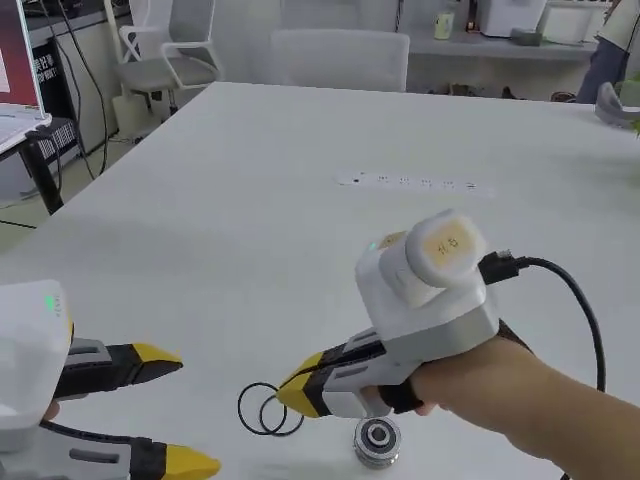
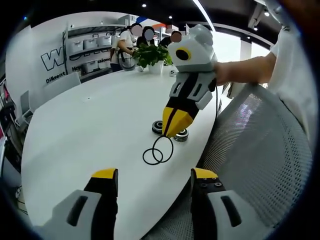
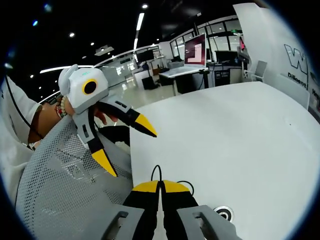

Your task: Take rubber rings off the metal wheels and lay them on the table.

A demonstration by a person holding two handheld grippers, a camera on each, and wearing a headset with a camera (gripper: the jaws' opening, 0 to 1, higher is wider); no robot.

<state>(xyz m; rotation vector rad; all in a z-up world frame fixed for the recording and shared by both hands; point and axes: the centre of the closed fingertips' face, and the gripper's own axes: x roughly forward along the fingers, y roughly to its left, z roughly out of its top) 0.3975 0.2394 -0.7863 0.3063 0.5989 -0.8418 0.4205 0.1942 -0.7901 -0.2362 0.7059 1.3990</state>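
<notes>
Head view. The table (image 1: 250, 220) lies open from 10 to 2 o'clock, apart from a socket strip (image 1: 415, 183) at 1. The near edge is crowded: rubber rings (image 1: 265, 408) at 6, pinched by the right gripper (image 1: 292, 393); metal wheel (image 1: 377, 440) at 5; wide-spread left gripper (image 1: 200, 412) at 7.

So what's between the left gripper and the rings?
Only bare table, in the left gripper view. The right gripper is shut on the rings from the far side.
</notes>
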